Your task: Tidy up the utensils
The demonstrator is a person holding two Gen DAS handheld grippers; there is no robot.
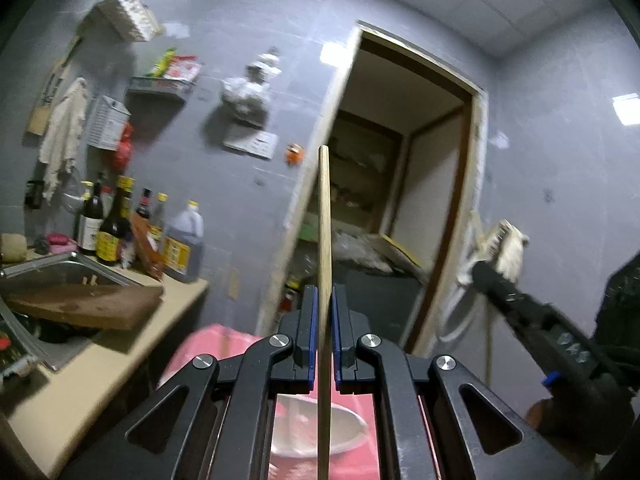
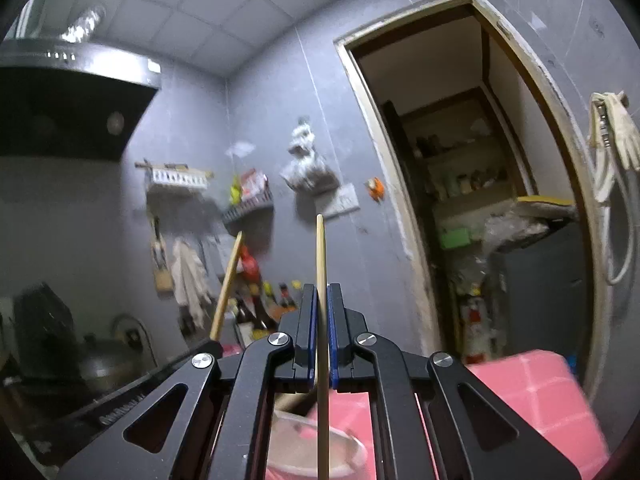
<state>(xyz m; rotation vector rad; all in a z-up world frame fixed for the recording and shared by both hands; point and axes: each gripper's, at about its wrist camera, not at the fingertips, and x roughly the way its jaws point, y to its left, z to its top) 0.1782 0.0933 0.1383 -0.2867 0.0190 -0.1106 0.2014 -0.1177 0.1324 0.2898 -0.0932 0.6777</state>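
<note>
Two wooden chopsticks stand upright, one clamped in each gripper. The left gripper (image 1: 324, 328) pinches its chopstick (image 1: 324, 240) between blue pads, long axis vertical, tip pointing up beside the doorway (image 1: 408, 184). The right gripper (image 2: 322, 332) grips the other chopstick (image 2: 321, 272) likewise, left of that doorway. Both sticks run down toward a white bowl (image 1: 344, 436) on the pink surface (image 2: 536, 392) below the doorway.
</note>
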